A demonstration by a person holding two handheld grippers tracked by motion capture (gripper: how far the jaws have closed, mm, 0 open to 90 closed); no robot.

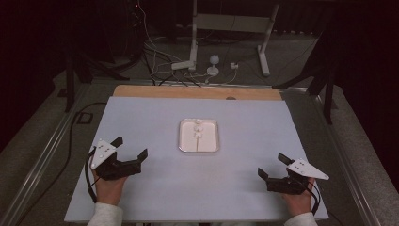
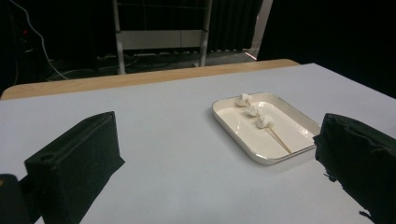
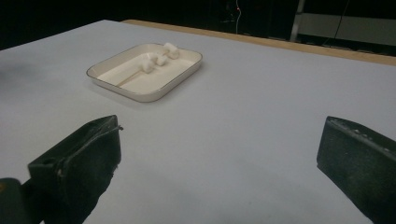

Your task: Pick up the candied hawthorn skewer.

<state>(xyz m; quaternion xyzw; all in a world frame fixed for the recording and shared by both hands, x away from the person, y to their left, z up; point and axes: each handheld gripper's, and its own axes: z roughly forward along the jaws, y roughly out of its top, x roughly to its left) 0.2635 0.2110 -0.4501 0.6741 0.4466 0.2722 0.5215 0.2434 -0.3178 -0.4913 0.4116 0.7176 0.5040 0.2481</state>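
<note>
Both grippers are parked on my side of the table, well apart from the tray. Left gripper (image 1: 129,147) sits at the near-left, jaws spread wide, nothing between them. Right gripper (image 1: 273,165) sits at the near-right, jaws also spread wide and holding nothing. A hand grips each one from the bottom edge; pale sleeves show at the wrists.

The white tray (image 1: 182,141) is a shallow rectangle with rounded corners, sitting roughly mid-table on the pale blue-grey tabletop (image 1: 141,117), between the two grippers and farther out than both.

Inside the tray lies a thin wooden skewer (image 2: 280,139), flat on the tray floor along its long axis. Three white marshmallows (image 2: 252,110) are in a row toward the far end of the tray, in line with the skewer. From the left gripper view, the nearest marshmallow sits at the stick's far end; I can't tell whether the stick runs through all three or just meets the first.

In the right gripper view the tray (image 3: 154,93) sits ahead and left of the jaws, with the same row of marshmallows (image 3: 159,59) at its far end.

A bare wooden edge (image 1: 197,92) shows along the table's far side.
</note>
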